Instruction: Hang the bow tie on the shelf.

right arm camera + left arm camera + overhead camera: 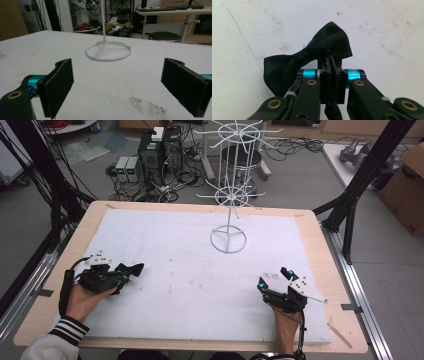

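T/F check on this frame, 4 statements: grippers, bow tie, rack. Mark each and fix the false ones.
1. The left gripper is clamped on a black bow tie. True.
2. The right gripper holds a second bow tie. False: its jaws stand wide apart with nothing between them.
3. The white wire rack stands upright on the white mat, at the far side. True.
4. A bow tie already hangs on the rack. False: its arms are bare.
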`<state>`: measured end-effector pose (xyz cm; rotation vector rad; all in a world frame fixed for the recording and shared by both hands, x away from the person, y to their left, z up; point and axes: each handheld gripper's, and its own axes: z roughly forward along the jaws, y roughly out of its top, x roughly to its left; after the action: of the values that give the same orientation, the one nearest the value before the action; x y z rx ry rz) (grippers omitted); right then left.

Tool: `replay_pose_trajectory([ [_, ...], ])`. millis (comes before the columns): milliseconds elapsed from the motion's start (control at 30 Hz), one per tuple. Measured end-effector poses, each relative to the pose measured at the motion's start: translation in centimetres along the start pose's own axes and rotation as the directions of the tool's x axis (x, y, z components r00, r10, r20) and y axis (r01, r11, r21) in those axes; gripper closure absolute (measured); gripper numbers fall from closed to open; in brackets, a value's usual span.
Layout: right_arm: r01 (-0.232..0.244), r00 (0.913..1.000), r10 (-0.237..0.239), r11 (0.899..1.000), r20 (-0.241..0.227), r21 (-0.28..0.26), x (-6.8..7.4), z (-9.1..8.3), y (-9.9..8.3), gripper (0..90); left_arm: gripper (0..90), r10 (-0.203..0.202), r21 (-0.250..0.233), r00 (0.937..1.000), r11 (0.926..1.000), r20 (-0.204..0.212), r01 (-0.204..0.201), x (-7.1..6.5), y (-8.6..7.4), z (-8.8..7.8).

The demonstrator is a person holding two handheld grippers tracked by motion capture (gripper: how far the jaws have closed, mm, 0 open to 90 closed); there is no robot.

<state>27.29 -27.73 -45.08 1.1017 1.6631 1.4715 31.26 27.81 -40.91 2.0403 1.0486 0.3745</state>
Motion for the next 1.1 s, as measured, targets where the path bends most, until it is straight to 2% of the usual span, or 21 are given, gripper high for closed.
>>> replay_pose_trajectory([
  [133, -0.010, 1.0000, 0.010, 1.000, 0.001, 0.002, 0.0, 0.0, 0.0, 9.9, 86.2, -0.010, -0.081, 1.0000, 0.9966, 0.000, 0.010, -0.1, 0.3, -0.7],
  [200, -0.009, 1.0000, 0.009, 1.000, 0.000, 0.002, 0.0, 0.0, 0.0, 10.0, 86.2, -0.007, -0.094, 1.0000, 0.9955, -0.004, 0.007, -0.2, 0.4, -0.8],
  [300, -0.007, 1.0000, 0.007, 1.000, 0.001, 0.003, 0.0, 0.0, 0.0, 9.9, 86.2, -0.004, -0.156, 1.0000, 0.9878, 0.007, 0.005, -0.6, 1.2, -1.4],
  [367, -0.009, 1.0000, 0.009, 1.000, 0.002, 0.003, 0.0, 0.0, 0.0, 9.9, 86.2, -0.005, -0.180, 0.9994, 0.9835, 0.033, 0.011, -0.8, 1.6, -1.6],
  [633, -0.005, 1.0000, 0.005, 1.000, 0.001, 0.002, 0.0, 0.0, 0.0, 9.9, 86.2, 0.003, -0.220, 0.9987, 0.9754, 0.051, 0.008, -1.4, 3.0, -1.7],
  [800, -0.006, 1.0000, 0.006, 1.000, 0.002, 0.003, 0.0, 0.0, 0.0, 9.9, 86.3, 0.018, -0.261, 0.9979, 0.9653, 0.061, -0.002, -2.2, 4.9, -1.8],
  [900, -0.003, 1.0000, 0.003, 1.000, 0.002, 0.002, 0.0, 0.0, 0.0, 9.9, 86.3, 0.038, -0.287, 0.9973, 0.9578, 0.063, -0.018, -2.9, 6.5, -1.6],
  [1067, -0.002, 1.0000, 0.002, 1.000, 0.002, 0.002, 0.0, 0.0, 0.0, 10.0, 86.2, 0.049, -0.310, 0.9965, 0.9505, 0.067, -0.026, -3.6, 8.0, -1.5],
  [1100, -0.002, 1.0000, 0.002, 1.000, 0.002, 0.002, 0.0, 0.0, 0.0, 9.9, 86.3, 0.058, -0.319, 0.9959, 0.9472, 0.069, -0.034, -3.9, 8.9, -1.4],
])
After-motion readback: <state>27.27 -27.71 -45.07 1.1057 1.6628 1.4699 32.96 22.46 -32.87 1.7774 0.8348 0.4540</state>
